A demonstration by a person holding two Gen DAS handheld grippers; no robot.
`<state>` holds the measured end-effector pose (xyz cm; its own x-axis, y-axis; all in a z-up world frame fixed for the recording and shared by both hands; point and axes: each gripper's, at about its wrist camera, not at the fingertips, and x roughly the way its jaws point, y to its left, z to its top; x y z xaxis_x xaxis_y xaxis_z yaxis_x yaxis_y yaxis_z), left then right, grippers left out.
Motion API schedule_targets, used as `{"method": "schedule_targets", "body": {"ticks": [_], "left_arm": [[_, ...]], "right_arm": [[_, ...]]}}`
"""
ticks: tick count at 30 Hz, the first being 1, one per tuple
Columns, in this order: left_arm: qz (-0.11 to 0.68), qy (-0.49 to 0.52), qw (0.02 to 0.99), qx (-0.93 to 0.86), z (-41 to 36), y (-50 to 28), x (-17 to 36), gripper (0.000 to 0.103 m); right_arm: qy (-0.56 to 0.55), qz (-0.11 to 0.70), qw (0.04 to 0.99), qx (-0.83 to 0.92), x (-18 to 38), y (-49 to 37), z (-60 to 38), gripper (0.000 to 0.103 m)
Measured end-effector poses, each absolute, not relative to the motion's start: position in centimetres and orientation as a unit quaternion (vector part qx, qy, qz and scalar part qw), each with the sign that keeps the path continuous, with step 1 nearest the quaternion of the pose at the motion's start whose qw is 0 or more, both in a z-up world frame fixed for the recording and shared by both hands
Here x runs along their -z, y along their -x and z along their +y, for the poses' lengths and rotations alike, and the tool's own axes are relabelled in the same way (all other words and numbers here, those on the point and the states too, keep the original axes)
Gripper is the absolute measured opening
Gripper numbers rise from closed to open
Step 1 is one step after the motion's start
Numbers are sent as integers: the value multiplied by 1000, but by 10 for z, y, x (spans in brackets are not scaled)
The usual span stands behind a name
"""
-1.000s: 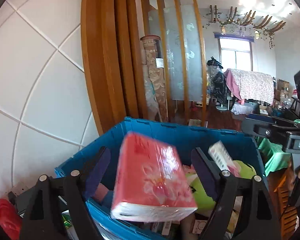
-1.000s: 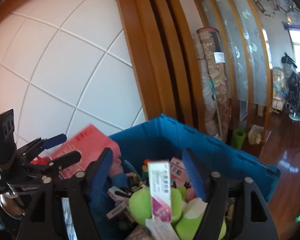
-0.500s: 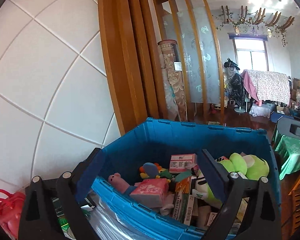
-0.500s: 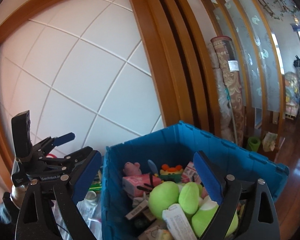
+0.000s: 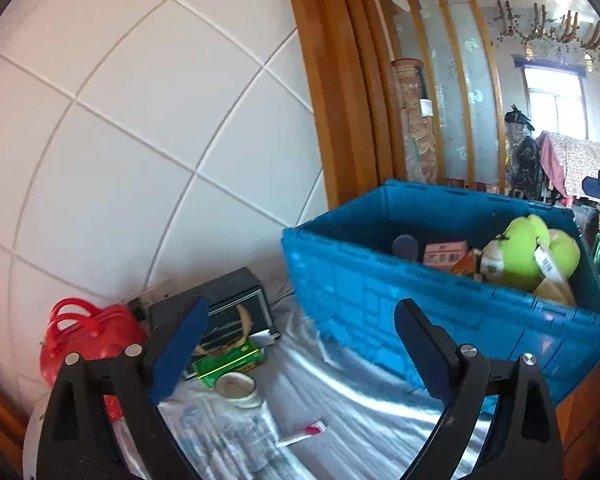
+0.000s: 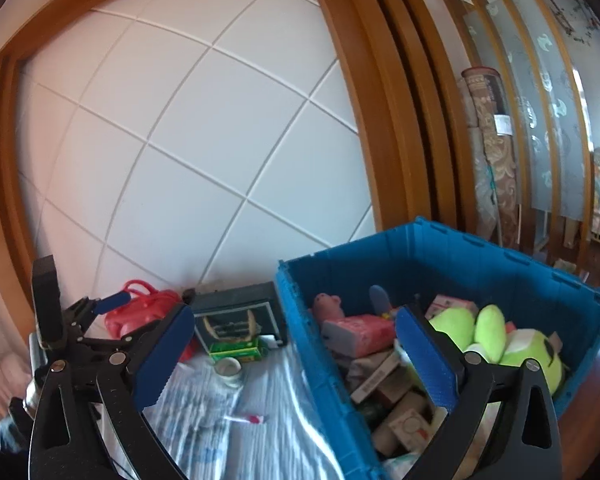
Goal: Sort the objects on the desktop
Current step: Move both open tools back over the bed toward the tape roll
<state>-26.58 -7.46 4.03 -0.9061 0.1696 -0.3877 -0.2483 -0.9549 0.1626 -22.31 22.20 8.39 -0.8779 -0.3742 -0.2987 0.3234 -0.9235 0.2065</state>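
Reaching for the small white-and-red tube (image 5: 300,434) on the silvery-covered desk (image 5: 360,392) could fumble: both tools, left (image 5: 300,354) spread empty, right (image 6: 296,358) opening empty, may snag that crinkly cover.

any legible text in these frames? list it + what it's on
None can be read.
Green box: print blurred.
Tag on green plush: barcode only, print too small.
Pink box in blue crate: label too small.
Boxes in the crate: dark bars of print, blurred.
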Motion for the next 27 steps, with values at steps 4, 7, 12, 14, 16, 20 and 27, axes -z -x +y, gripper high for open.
{"method": "schedule_targets", "body": {"ticks": [4,7,12,14,16,20,27], "left_arm": [[105,210,67,-970,-121,249,-17,95],[115,218,29,-969,-146,237,-2,95],[107,236,1,-966,-176,226,19,95],[112,240,-16,-964,-182,229,25,95],[123,242,-35,-962,-186,234,30,95],[117,255,-72,-957,-200,249,45,95],[87,290,-104,-947,-234,281,74,95]], "right_arm": [[-201,-64,194,958,-60,218,175,102],[-229,-63,206,949,-40,216,146,102],[-272,-61,217,936,-6,217,113,102],[-282,-49,217,933,3,217,103,102],[-284,-28,218,933,7,219,94,102],[-293,-2,232,928,19,237,76,102],[-398,20,261,879,91,301,45,102]]}}
